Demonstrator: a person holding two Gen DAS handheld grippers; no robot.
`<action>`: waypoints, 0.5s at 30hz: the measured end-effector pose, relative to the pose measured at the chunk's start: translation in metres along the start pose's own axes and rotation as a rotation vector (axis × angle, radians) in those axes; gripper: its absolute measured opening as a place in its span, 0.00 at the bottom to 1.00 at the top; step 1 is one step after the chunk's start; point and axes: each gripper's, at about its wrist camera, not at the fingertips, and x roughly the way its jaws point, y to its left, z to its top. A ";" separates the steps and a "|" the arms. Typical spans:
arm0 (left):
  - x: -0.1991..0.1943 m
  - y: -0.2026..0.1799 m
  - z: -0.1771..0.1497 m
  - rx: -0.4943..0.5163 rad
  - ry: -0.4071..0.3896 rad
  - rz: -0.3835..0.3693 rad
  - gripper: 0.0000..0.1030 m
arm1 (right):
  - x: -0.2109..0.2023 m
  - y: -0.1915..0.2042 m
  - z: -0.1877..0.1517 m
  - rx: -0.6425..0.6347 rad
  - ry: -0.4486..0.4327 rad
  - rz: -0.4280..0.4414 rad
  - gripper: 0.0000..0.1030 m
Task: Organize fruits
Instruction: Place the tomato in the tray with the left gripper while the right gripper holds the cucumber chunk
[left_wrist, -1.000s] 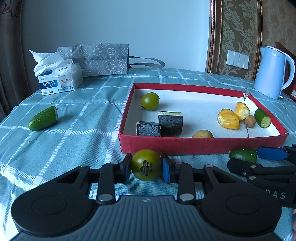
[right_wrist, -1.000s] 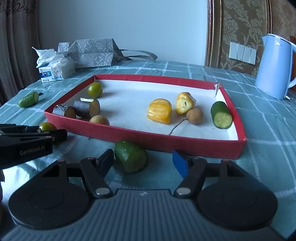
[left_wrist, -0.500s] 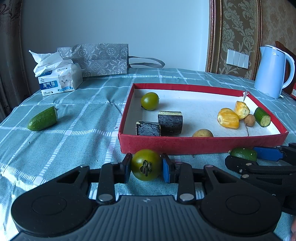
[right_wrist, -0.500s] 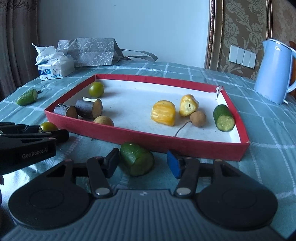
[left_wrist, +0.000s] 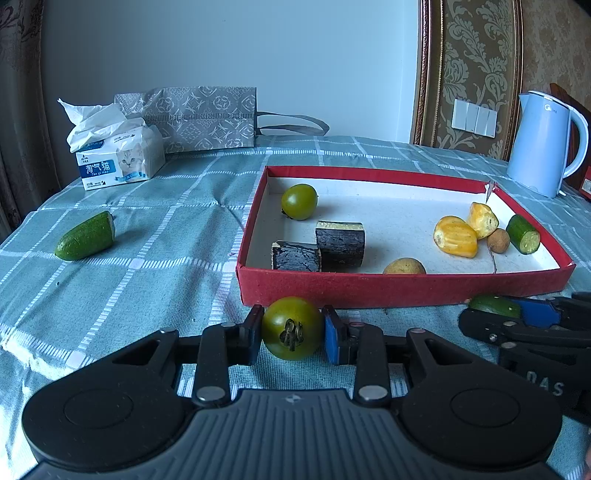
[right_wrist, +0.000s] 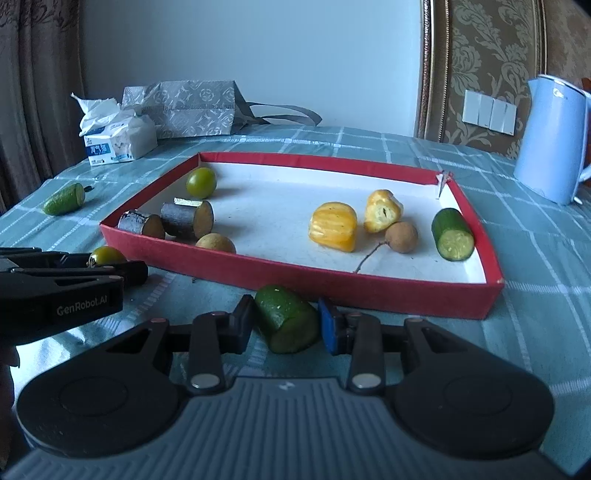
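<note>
My left gripper (left_wrist: 293, 322) is shut on a green tomato (left_wrist: 291, 332) on the cloth, just in front of the red tray (left_wrist: 369, 290). In the right wrist view my right gripper (right_wrist: 286, 318) is closing its jaws on a short cucumber piece (right_wrist: 286, 326), and both pads touch its sides. That piece lies on the cloth against the tray's near wall (right_wrist: 332, 284). Inside the tray are another green tomato (left_wrist: 299, 201), two dark cut chunks (left_wrist: 340, 242), yellow fruit pieces (right_wrist: 334, 230), brown round fruits (right_wrist: 401, 236) and a cucumber piece (right_wrist: 452, 234).
A cucumber end (left_wrist: 85, 236) lies on the checked cloth far left of the tray. A tissue pack (left_wrist: 120, 158) and a grey patterned bag (left_wrist: 201, 118) stand at the back. A pale blue kettle (left_wrist: 543, 144) stands at the back right.
The right gripper's jaws have come together from wide apart until they touch the cucumber piece. The left gripper and its tomato have stayed still.
</note>
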 end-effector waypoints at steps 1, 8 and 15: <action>0.000 0.000 0.000 -0.001 0.000 -0.001 0.31 | -0.001 -0.002 -0.001 0.011 -0.002 -0.001 0.34; 0.000 0.000 0.000 -0.001 -0.001 -0.001 0.32 | -0.010 -0.025 -0.005 0.109 -0.023 0.005 0.34; -0.005 -0.003 -0.002 0.021 -0.012 -0.031 0.31 | -0.020 -0.038 -0.011 0.171 -0.062 0.015 0.34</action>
